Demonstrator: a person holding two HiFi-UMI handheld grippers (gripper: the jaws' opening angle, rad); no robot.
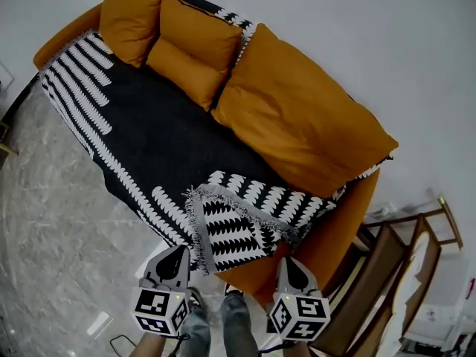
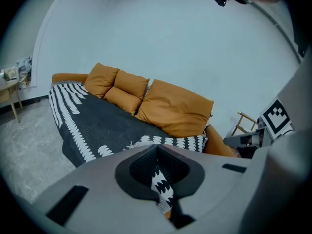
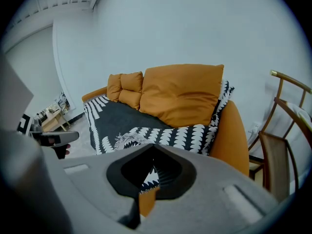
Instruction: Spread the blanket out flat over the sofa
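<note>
- The left gripper [image 1: 177,256] hangs low in front of the sofa [image 1: 336,225], just by the blanket's front edge. Its jaws are pressed together and I see nothing pinched in them; the patterned cloth only shows beyond them.
- The blanket [image 1: 152,136] already lies over most of the seat. It drapes the left arm and runs under the orange cushions [image 1: 297,117] towards the right end.
- Between the two tools, at the front right, a flap [image 1: 236,227] is doubled back on itself. Its fringe is turned up and part of it hangs down the sofa front, so I'd say the spreading is nearly done apart from this corner.
- The right gripper [image 1: 292,265] sits opposite the bare orange front, just right of that flap. Its jaws also look closed on nothing.
- My guess at the next move: both tools open, take the fringed edge on either side of the fold, then lift and draw it forward and towards the right arm so the flap unrolls flat. The grip should be on the top layer only, or the smooth part may drag out of place.
</note>
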